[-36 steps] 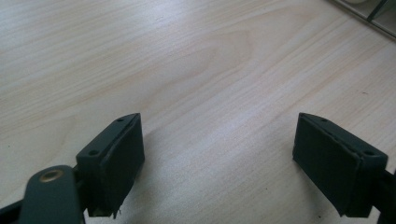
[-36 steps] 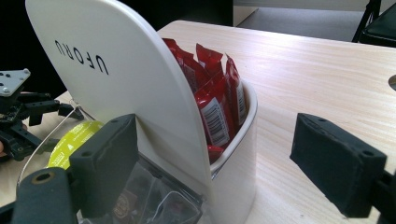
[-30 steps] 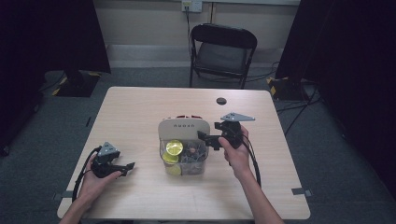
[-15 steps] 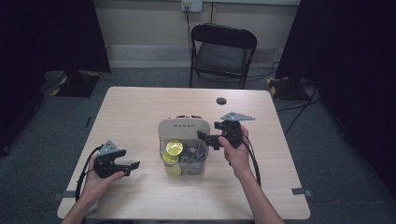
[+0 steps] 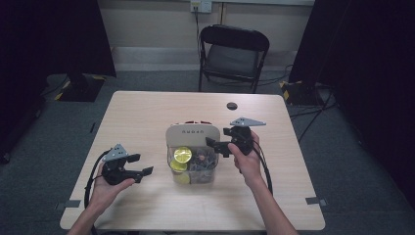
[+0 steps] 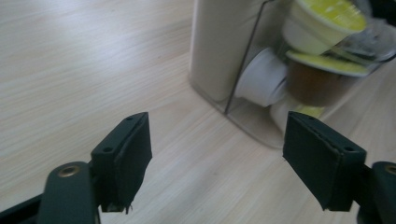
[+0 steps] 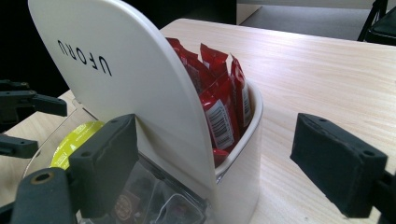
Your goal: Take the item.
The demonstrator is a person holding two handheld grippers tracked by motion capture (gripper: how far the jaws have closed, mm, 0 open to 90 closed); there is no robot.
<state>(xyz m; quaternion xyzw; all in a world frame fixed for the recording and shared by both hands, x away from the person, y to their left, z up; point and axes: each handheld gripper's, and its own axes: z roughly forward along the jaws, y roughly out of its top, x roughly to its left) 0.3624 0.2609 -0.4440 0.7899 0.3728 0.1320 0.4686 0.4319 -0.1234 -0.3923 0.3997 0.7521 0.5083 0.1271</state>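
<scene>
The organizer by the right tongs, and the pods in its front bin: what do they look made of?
Organizer: seemingly smooth matte cream plastic, moulded curved panel with printed letters; its front bin looks like clear plastic, contents visible through it. Pods: likely thin plastic cups, some white, one brownish, under glossy yellow-green lids, perhaps foil. Red sachets: shiny crinkled film.

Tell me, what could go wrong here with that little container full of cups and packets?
1. The cream organizer is packed. Yellow-lidded pods lie piled at angles behind its clear front, so a nudge from the left gripper, whose fingers have just been closing on nothing, might spill them.
2. The right gripper hovers open at the organizer's edge, beside the red packets; closing carelessly could tip the light holder or crush a packet.
</scene>
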